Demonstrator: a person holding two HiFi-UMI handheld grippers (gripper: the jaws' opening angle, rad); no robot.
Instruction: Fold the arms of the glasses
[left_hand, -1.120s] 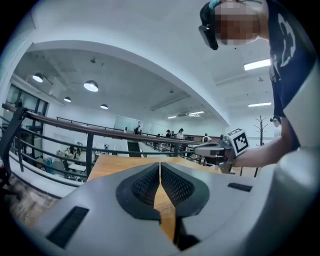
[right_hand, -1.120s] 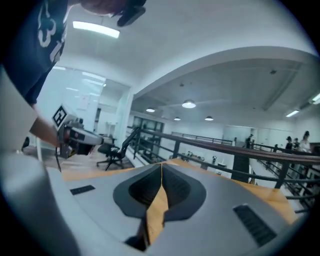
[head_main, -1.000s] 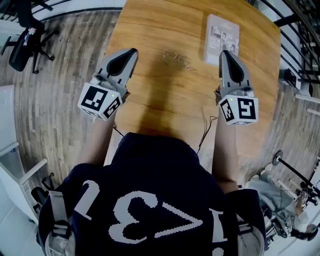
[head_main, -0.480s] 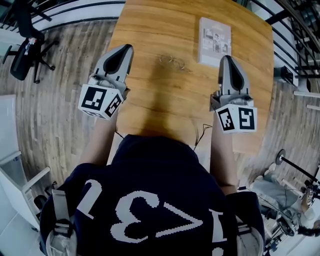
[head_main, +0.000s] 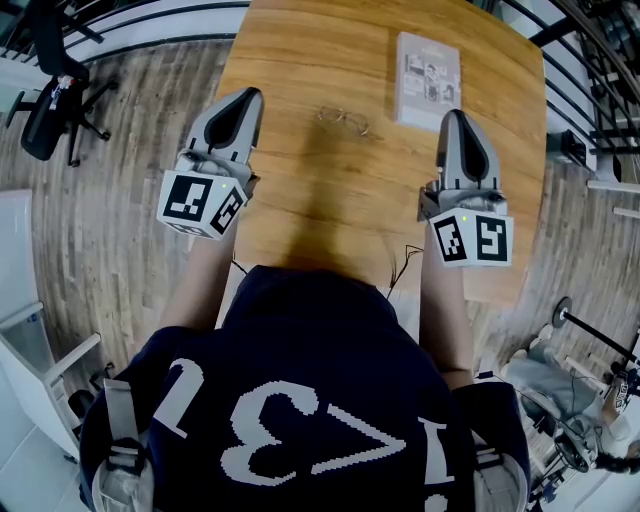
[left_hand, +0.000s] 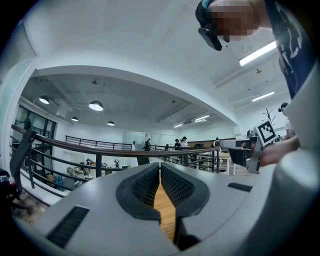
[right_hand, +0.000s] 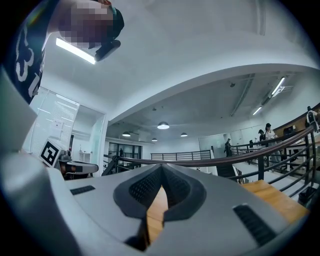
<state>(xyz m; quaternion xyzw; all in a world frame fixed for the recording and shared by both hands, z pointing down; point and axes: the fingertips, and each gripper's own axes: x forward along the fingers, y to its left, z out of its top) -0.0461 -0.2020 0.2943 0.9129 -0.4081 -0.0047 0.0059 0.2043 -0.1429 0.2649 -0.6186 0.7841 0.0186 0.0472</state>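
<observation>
Wooden table (head_main: 300, 200) holds the glasses (head_main: 344, 121); left hand-held gripper (head_main: 249, 95) and right hand-held gripper (head_main: 455, 114) hover closed, empty.

a wooden table (head_main: 300, 60) stands on a grey plank floor (head_main: 150, 100); a black office chair (head_main: 45, 100) at left; black railings (left_hand: 75, 146); round ceiling lights (left_hand: 96, 105) glow

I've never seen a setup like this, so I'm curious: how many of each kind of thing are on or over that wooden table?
glasses: 1
booklet: 1
left gripper, right gripper: 2
Total: 4
</observation>
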